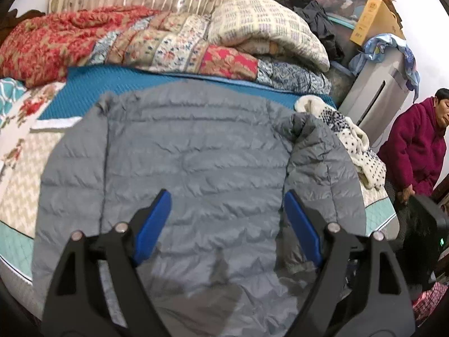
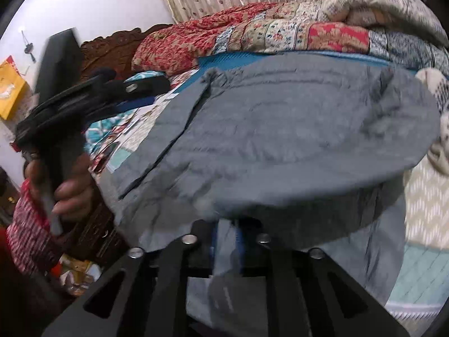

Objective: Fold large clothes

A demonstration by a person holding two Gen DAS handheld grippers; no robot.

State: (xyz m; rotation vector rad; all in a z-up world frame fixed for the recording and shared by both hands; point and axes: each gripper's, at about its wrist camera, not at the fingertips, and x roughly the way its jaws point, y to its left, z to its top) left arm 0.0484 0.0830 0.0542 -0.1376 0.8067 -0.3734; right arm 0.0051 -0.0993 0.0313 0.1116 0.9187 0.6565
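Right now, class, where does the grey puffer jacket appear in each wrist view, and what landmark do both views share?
Left wrist: grey puffer jacket fills the centre, spread on the bed beyond the open left claw.
Right wrist: it fills centre and right, its near edge pinched in the right claw.
Shared landmark: red patchwork quilt.

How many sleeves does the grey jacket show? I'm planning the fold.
2: left sleeve lies flat beside the grey jacket; right sleeve is bunched by the spotted fleece.

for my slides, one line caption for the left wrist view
Open left gripper above a grey puffer jacket spread on the bed.
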